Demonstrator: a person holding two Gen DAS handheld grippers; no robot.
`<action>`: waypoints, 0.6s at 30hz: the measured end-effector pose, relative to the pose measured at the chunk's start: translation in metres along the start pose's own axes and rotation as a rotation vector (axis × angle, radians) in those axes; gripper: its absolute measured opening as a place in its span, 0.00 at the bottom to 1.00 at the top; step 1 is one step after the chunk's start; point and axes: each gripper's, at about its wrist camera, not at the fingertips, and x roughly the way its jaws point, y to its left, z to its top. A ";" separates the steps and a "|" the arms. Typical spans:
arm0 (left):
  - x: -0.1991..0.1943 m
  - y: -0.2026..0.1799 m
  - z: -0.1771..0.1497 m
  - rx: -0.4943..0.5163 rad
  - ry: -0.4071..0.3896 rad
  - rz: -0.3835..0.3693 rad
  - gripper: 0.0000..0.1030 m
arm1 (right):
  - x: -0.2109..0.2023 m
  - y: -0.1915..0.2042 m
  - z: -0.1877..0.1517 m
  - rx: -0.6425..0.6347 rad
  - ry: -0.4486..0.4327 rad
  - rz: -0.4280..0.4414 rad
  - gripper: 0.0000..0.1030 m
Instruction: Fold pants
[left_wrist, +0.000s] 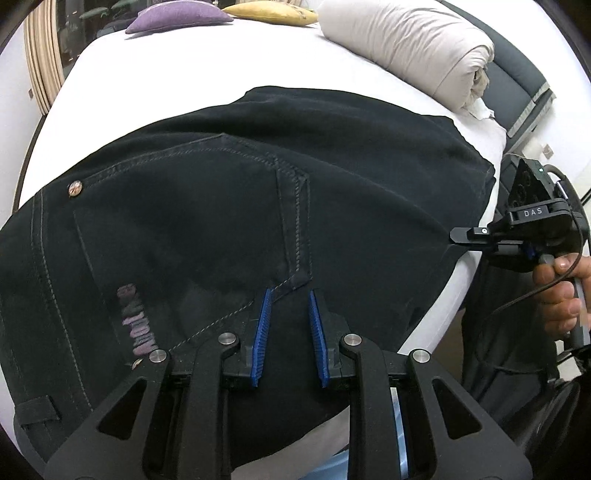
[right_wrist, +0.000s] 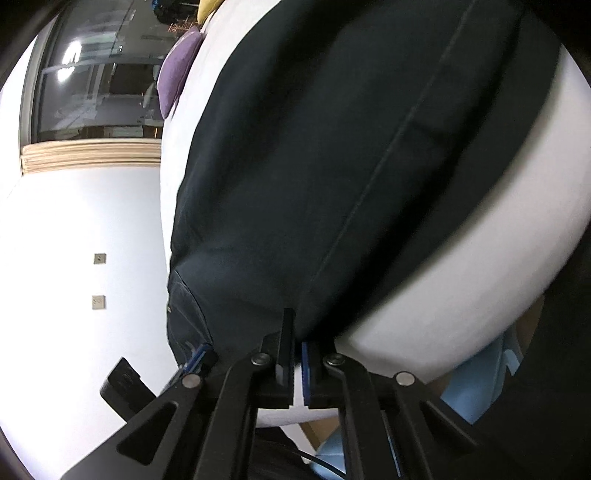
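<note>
White bedding covers the bed (left_wrist: 229, 74) we work at, and one pair of dark pants (left_wrist: 332, 184) lies spread across it, the waistband end nearest us, pocket stitching and a rivet showing, one edge running over the mattress side.

We hold two grippers. Our left gripper (left_wrist: 290, 321) hovers low over the seat seam with its blue pads (left_wrist: 262, 325) standing a little apart and cloth between them; we cannot tell whether they pinch it. Our right gripper (left_wrist: 456, 234) is clenched at the fabric edge by the mattress side, and in its own view its fingers (right_wrist: 286, 332) meet right at the hem (right_wrist: 303, 317), so it appears to hold a thin fold of cloth. A hand (left_wrist: 561, 291) grips its handle.

To do this fold well, we judge that both grips should take the full thickness of the edge, then lift together and level, keeping the cloth taut between them so the seam stays straight and no layer slips out.

Counting the rest: one rolled pale duvet (left_wrist: 413, 40) at the far end, one purple cushion (left_wrist: 177, 18), one yellow cushion (left_wrist: 269, 11), and a dark window (right_wrist: 96, 74) beyond.
</note>
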 end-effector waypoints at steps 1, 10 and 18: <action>0.000 -0.001 -0.001 0.008 0.000 0.004 0.20 | 0.000 0.000 0.000 0.004 0.001 0.002 0.02; -0.013 -0.007 -0.001 0.038 -0.013 0.037 0.20 | -0.008 -0.014 -0.001 0.043 0.018 0.055 0.17; 0.004 -0.036 0.016 0.123 -0.005 -0.014 0.20 | 0.029 0.019 -0.010 -0.067 0.128 0.075 0.09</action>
